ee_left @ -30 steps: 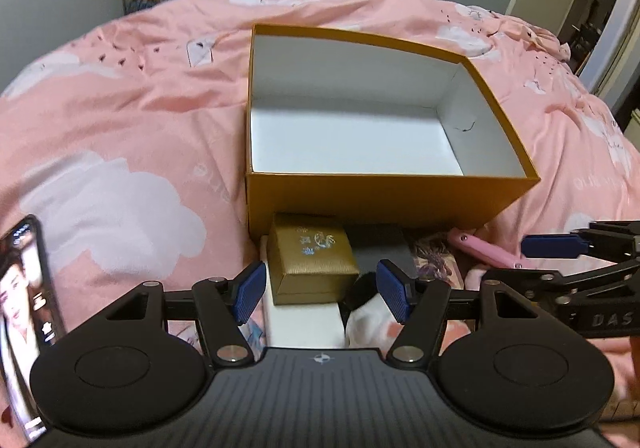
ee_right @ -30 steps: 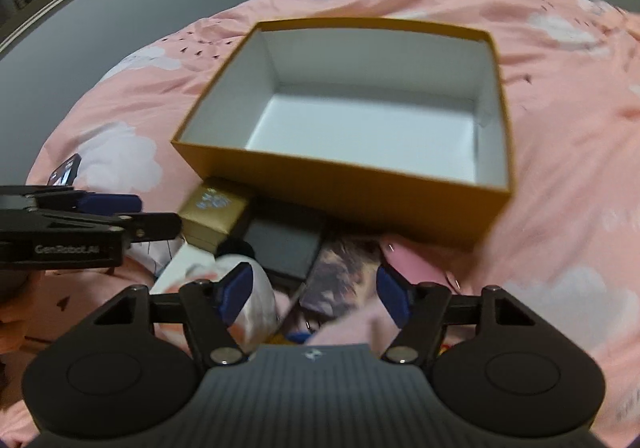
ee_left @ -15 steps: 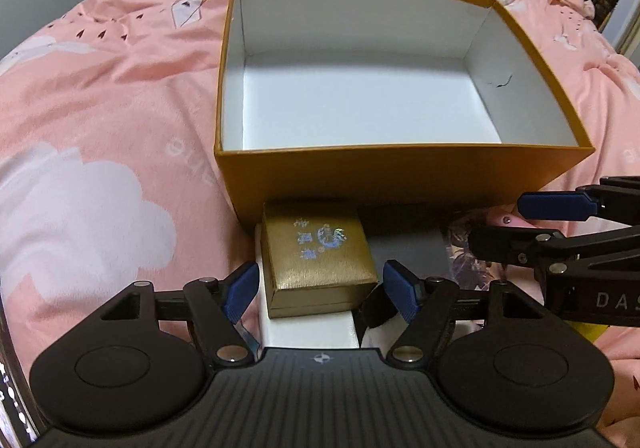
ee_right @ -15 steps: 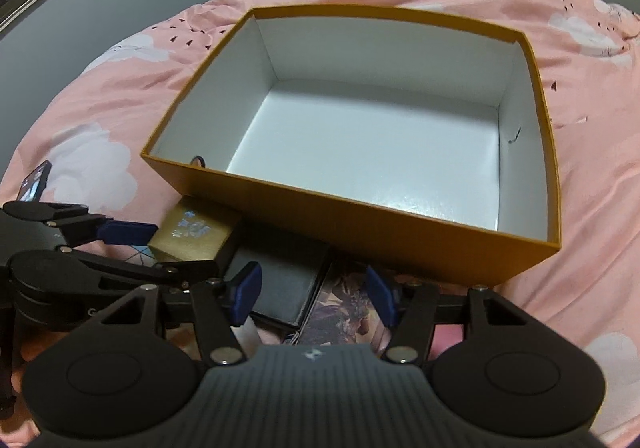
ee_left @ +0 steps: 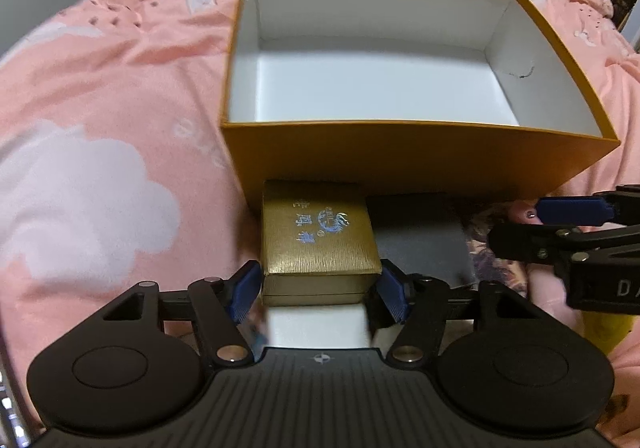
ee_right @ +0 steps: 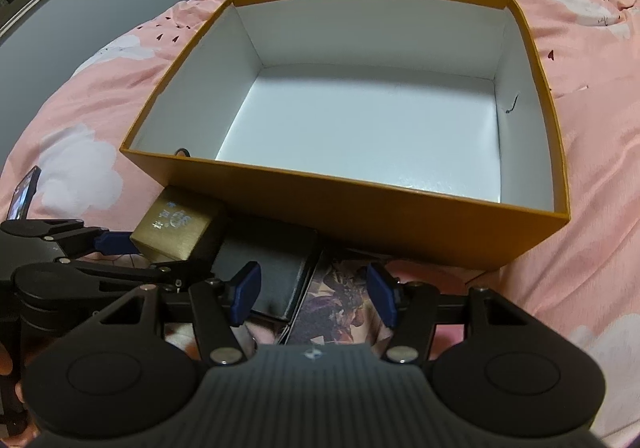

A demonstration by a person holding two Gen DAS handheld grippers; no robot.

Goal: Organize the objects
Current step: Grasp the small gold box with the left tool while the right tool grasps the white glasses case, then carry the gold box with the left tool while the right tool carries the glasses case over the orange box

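The small gold box (ee_left: pixel 318 236) sits just in front of the near wall of the big orange box (ee_left: pixel 400 164), on top of a white slab (ee_left: pixel 318 326) and right beside a dark grey case (ee_left: pixel 420 240). It looks like a stiff, light gift box with a textured foil skin, so I'd guess it takes a squeeze well; its 2 flat side walls are the place to hold it, low enough that the lid doesn't lift alone. The left gripper (ee_left: pixel 320 288) has its blue pads either side of the box's near end, touching or a hair off; I can't tell whether it is really clamped. The right gripper (ee_right: pixel 312 296) stands wide, holding nothing, above the grey case and a printed card (ee_right: pixel 340 304). The orange box is empty, white inside, resting on the pink bedspread (ee_right: pixel 580 208). Much of the clutter is hidden under the grippers. A phone (ee_right: pixel 24 196) shows only its edge at far left.
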